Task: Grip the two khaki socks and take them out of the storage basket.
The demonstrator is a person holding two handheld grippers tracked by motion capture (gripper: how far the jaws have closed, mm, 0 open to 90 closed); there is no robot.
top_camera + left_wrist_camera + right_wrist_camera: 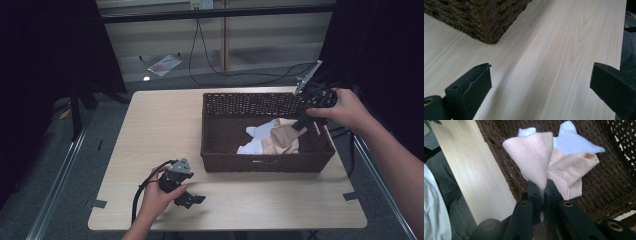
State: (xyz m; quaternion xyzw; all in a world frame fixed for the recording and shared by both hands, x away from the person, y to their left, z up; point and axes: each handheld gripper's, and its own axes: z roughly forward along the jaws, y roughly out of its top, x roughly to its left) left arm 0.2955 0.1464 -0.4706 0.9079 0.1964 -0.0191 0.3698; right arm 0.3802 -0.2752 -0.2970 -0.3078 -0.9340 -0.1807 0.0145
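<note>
Here the right gripper (541,192) pinches a pink sock (534,157) over the basket (250,162), jaws clamped on its edge. Lift straight up (the white sock (576,143) beneath may snag). The left gripper (540,82) rests open-jawed on the table (554,50).

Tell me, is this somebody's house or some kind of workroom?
Probably a workroom set up for recording, not a house. A bare wooden table stands among dark curtains, cables trail over the floor, and a person picks a beige cloth from a wicker basket with a hand-held gripper.
</note>
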